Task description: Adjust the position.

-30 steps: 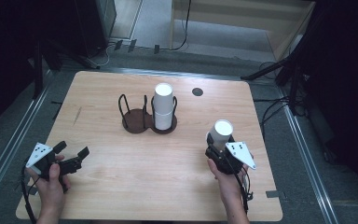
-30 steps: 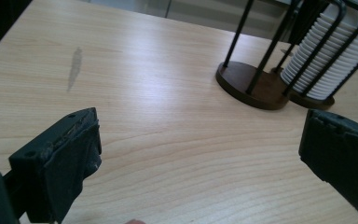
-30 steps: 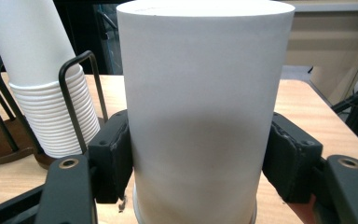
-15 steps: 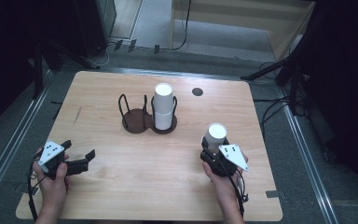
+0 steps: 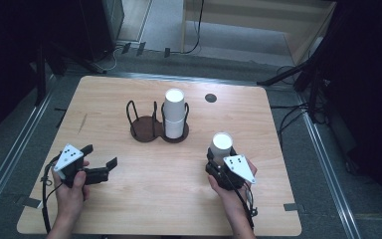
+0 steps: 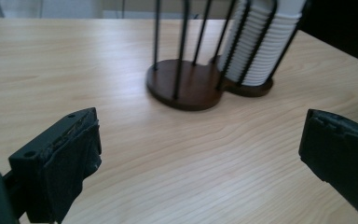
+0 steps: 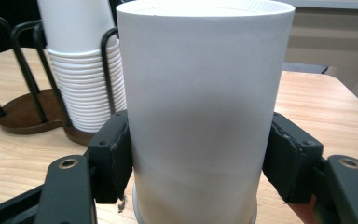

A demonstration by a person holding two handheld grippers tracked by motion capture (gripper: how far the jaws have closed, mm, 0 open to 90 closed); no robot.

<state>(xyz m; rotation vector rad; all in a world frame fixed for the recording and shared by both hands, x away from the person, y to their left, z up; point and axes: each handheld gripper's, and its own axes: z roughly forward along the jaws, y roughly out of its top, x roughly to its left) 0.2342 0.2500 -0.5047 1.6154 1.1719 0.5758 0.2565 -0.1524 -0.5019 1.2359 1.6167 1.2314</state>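
Observation:
A white paper cup stands upside down on the wooden table at the front right. My right gripper is shut on it, and in the right gripper view both pads press the sides of the cup. A dark wooden two-ring holder sits mid-table. Its right ring holds a stack of white cups, its left ring is empty. My left gripper is open at the front left, held above the table. Its jaws point toward the holder and the stack with nothing between them.
A small black round mark lies on the table behind the stack. Cables and metal floor rails run beside the table. Bare wood lies between the two grippers.
My left gripper has moved right toward the table's middle and risen a little. My right gripper has carried the cup a short way left. Both keep their jaw states.

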